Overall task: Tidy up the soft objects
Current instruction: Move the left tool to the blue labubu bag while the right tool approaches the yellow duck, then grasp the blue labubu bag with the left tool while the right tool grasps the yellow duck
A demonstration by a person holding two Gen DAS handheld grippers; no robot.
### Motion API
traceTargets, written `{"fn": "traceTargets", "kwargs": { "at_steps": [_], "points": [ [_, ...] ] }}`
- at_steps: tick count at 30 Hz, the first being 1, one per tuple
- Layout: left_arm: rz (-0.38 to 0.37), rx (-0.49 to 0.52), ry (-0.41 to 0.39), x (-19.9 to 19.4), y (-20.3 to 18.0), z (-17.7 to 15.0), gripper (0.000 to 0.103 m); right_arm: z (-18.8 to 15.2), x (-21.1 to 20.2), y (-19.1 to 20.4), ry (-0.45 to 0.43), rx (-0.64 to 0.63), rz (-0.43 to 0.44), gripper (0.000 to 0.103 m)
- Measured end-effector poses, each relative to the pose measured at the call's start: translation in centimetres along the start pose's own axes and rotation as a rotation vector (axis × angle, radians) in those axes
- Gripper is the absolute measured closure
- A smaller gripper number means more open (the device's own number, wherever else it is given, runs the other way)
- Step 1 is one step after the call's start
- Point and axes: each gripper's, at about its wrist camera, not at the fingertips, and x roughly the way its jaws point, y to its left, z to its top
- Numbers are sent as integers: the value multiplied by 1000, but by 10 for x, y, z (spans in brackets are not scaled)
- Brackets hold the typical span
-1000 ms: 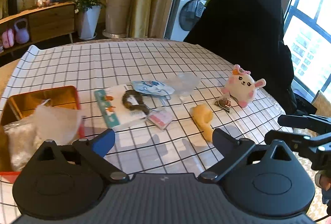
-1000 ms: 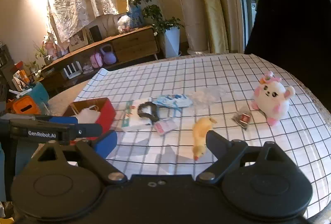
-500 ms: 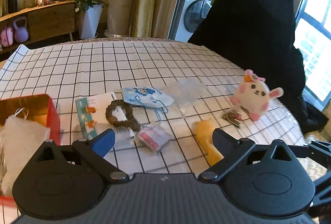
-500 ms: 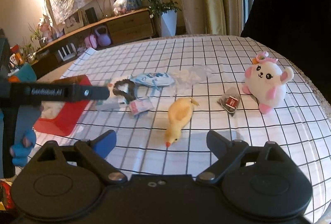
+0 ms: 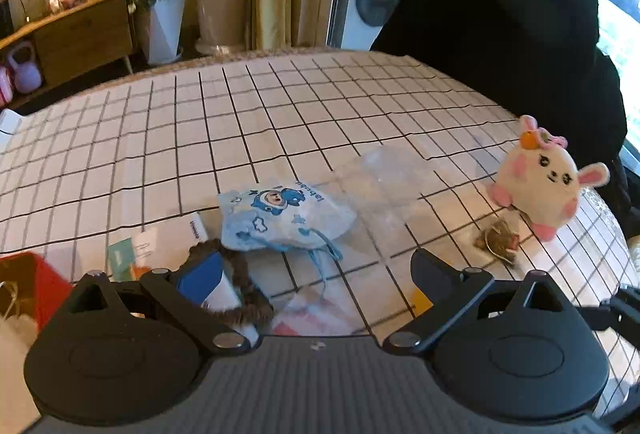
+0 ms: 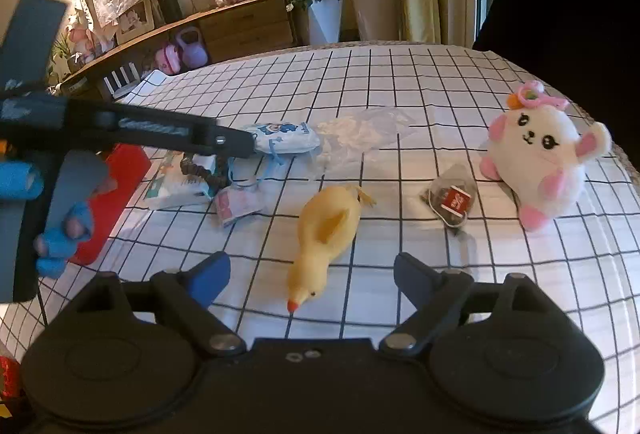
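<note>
Blue-padded left gripper (image 5: 314, 276), spread and empty, left view: approaching the blue pouch (image 5: 286, 220) and brown scrunchie (image 5: 232, 286) nearby. Right view: right gripper (image 6: 312, 274), jaws just narrowing yet spread, yellow duck (image 6: 326, 234) between them untouched; next, lower and pinch.

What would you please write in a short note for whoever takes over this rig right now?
Left tongs: open, empty, low over the brown scrunchie and blue pouch.
Right tongs: open, empty, jaws just narrowed slightly, either side of the yellow duck.
Bunny plush and tea bag lie on the checked cloth; red box at the left edge.
Done: nothing lifted yet.
Left: everything on the cloth, probably into the box.
</note>
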Motion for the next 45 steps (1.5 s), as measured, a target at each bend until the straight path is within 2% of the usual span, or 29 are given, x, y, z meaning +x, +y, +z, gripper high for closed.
{"fn": "traceTargets", "kwargs": {
  "at_steps": [7, 11, 15, 25, 29, 34, 36, 40, 42, 44, 45],
  "points": [
    [20, -65, 51, 36, 14, 30, 2, 13, 22, 2, 18, -23, -2, 16],
    [42, -70, 86, 56, 17, 40, 2, 17, 34, 5, 26, -32, -5, 17],
    [66, -95, 114, 72, 22, 41, 2, 20, 45, 9, 39, -45, -14, 18],
    [54, -113, 162, 98, 27, 37, 3, 20, 70, 13, 70, -65, -41, 24],
    [66, -89, 145, 99, 26, 35, 3, 19, 73, 14, 73, -81, -69, 25],
    [117, -47, 128, 100, 18, 31, 14, 17, 74, 17, 74, -115, -122, 38],
    [138, -27, 117, 100, 15, 30, 25, 16, 74, 18, 72, -124, -146, 46],
    [151, -26, 96, 99, 15, 30, 42, 13, 74, 20, 62, -145, -188, 56],
    [151, -27, 88, 96, 16, 31, 60, 12, 73, 20, 56, -151, -203, 65],
    [149, -38, 87, 95, 19, 32, 70, 13, 72, 18, 51, -148, -214, 71],
    [148, -40, 88, 94, 20, 32, 71, 13, 71, 17, 49, -141, -213, 73]
  ]
}}
